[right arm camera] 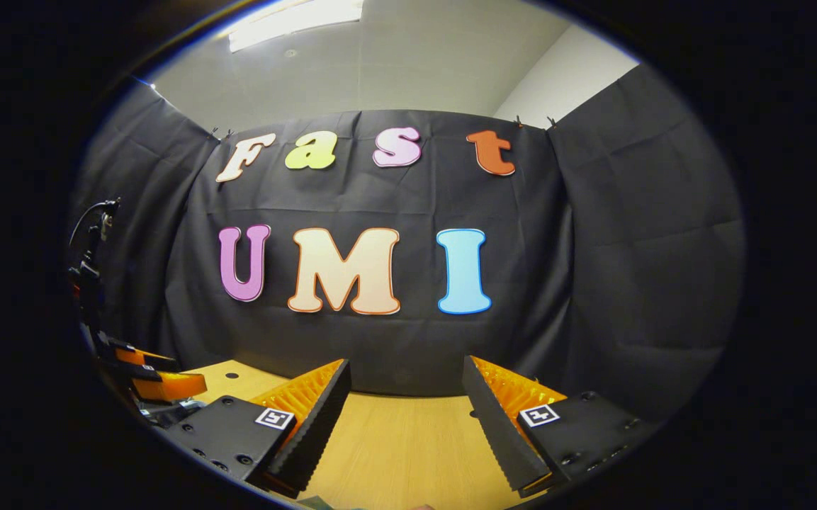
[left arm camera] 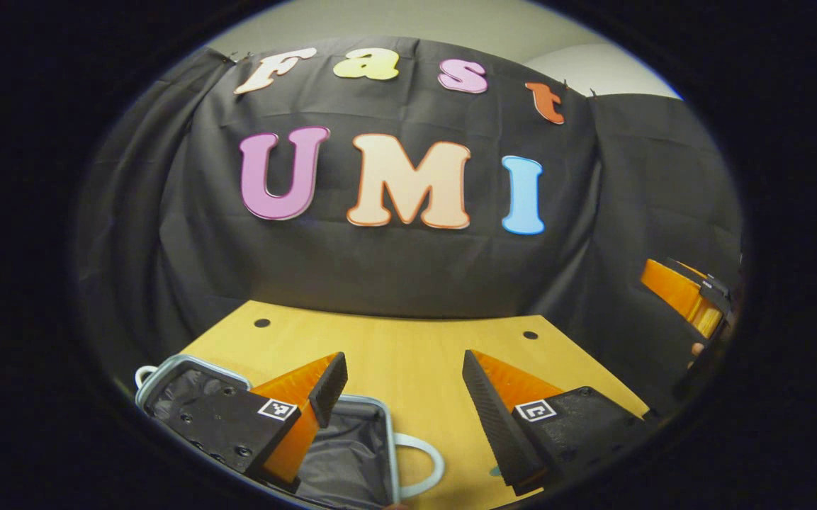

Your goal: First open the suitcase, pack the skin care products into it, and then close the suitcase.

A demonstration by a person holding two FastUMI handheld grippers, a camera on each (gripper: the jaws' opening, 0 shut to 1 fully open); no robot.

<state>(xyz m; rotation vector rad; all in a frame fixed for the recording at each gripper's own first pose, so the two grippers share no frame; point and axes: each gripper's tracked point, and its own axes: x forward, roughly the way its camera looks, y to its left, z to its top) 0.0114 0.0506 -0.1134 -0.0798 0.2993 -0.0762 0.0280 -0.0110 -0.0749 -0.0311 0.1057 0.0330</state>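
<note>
From the left gripper view I see my left gripper (left arm camera: pixel 404 386) with its jaws spread and nothing between them, hanging above the wooden table (left arm camera: pixel 408 354). Below its left finger the suitcase (left arm camera: pixel 351 453) lies open on the table, dark lining showing, a pale handle (left arm camera: pixel 426 460) at its side; its near part is cut off by the edge. The right gripper view gives me the right gripper (right arm camera: pixel 404 393), jaws likewise spread and empty, over bare table (right arm camera: pixel 394 439). At that view's far left the other gripper shows dimly, too blurred to judge.
</note>
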